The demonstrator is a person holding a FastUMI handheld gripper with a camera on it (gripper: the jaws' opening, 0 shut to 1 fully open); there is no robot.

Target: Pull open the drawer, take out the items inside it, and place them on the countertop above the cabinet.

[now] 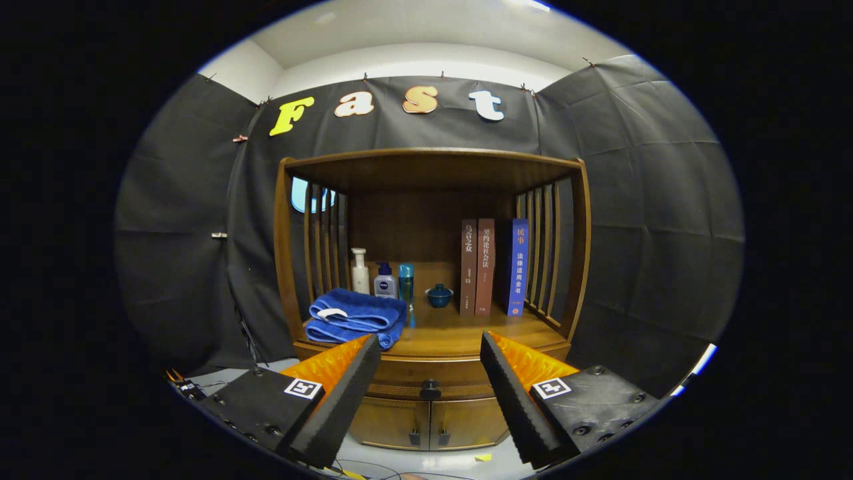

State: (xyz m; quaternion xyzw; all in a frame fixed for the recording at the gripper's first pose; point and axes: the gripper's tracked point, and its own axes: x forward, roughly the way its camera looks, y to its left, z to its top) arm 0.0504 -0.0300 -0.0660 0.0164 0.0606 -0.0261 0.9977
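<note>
A wooden cabinet stands ahead with its drawer [430, 385] closed under the countertop [453, 337]. A small dark knob [430, 387] sits at the drawer's middle, straight between my fingers and a short way beyond them. My gripper [430, 347] is open, with nothing between the fingers [346, 393]. The inside of the drawer is hidden.
On the countertop lie folded blue towels [356, 319] at the front left, with three bottles [385, 280] behind them, a small blue lidded bowl [439, 295] and three upright books [493, 267]. Slatted side rails [543, 257] and a top shelf enclose it. Two cabinet doors [430, 423] sit below the drawer.
</note>
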